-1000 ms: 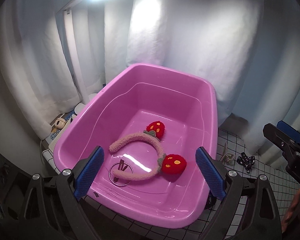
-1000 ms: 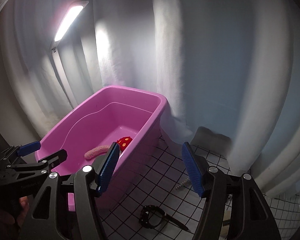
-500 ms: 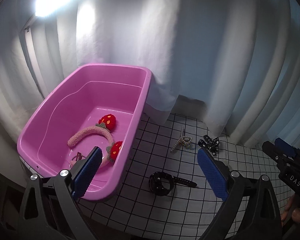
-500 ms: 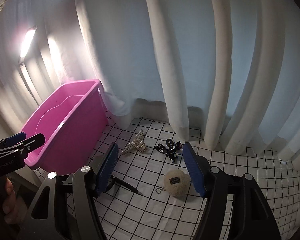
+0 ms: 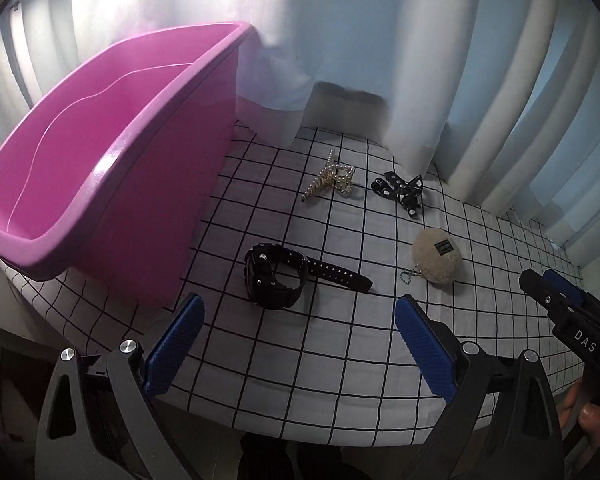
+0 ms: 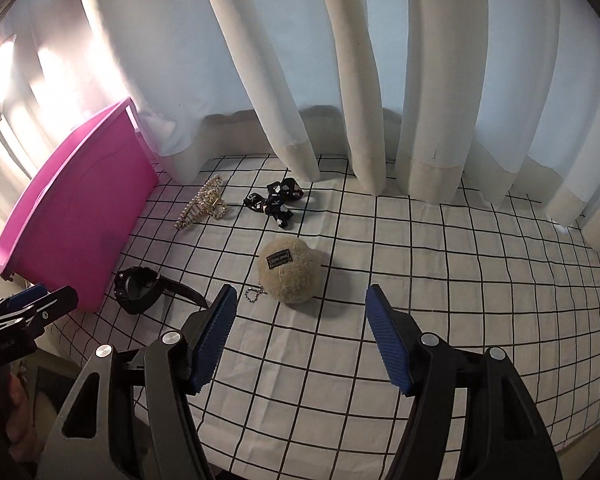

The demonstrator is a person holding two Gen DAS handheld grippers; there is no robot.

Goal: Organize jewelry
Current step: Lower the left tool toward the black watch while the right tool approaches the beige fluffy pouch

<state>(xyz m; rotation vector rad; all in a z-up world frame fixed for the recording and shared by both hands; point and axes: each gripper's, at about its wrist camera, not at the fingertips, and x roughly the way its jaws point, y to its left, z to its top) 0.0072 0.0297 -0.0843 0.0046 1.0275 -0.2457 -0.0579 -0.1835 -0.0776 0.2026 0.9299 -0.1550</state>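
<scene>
A pink tub [image 5: 112, 168] [image 6: 76, 216] stands at the left of a white grid-pattern cloth [image 5: 332, 320]. On the cloth lie a black wristwatch [image 5: 276, 276] [image 6: 140, 289], a pearl hair claw [image 5: 332, 178] [image 6: 204, 205], a black ribbon bow [image 5: 400, 190] [image 6: 275, 200] and a beige fuzzy ball keychain [image 5: 438, 260] [image 6: 291, 274]. My left gripper [image 5: 296, 344] is open and empty, just in front of the watch. My right gripper [image 6: 300, 340] is open and empty, just in front of the fuzzy ball. The tub's inside is hidden now.
White curtains [image 6: 340, 80] hang along the back edge of the table. The table's front edge runs just below both grippers. The right gripper's tip shows in the left wrist view [image 5: 556, 300], and the left one in the right wrist view [image 6: 28, 312].
Both grippers have swung right, away from the tub, and dropped closer to the cloth. The watch, claw, bow and fuzzy ball came into view; the strawberry headband in the tub went out of sight.
</scene>
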